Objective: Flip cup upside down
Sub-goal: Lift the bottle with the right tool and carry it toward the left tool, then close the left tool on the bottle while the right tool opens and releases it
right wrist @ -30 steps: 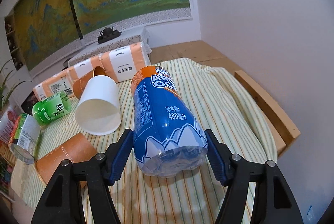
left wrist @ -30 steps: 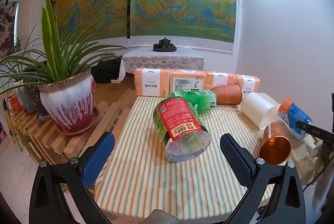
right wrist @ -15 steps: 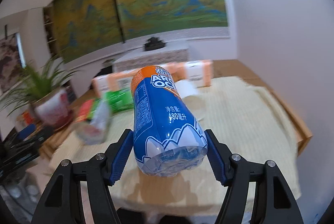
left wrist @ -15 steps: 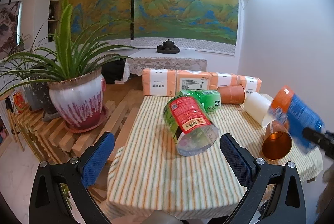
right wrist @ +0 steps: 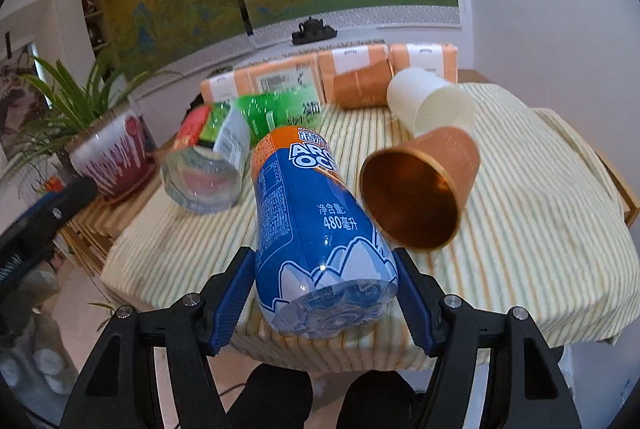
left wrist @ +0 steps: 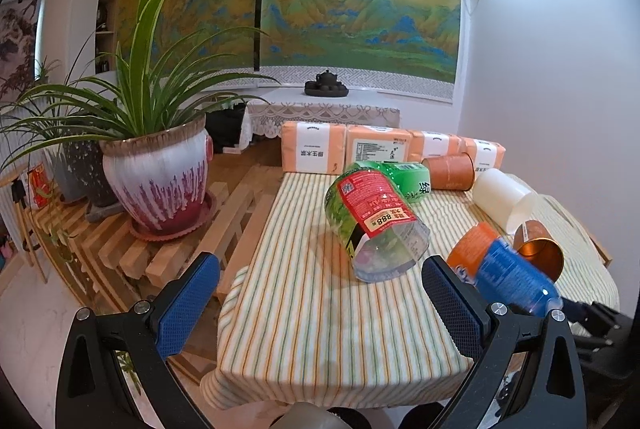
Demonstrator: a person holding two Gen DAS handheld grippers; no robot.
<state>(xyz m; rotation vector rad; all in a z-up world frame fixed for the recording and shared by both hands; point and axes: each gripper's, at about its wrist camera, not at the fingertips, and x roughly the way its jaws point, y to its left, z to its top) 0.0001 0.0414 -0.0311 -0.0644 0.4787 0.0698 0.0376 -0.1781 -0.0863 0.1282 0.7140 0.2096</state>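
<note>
Two tongs in view. Right tongs (right wrist: 324,293) clamped on blue bottle (right wrist: 316,229), held above striped tabletop (right wrist: 540,229). Left tongs (left wrist: 320,301) spread apart, holding nothing. Copper cup (right wrist: 420,189) on side, mouth toward camera, inside bare. White cup (right wrist: 432,105) on side behind it.

Blue bottle (right wrist: 316,229) hides own neck end, top out of sight; left gripper (right wrist: 44,225) at left edge blurred, cut off; green bottles (right wrist: 256,113) smeared.
</note>
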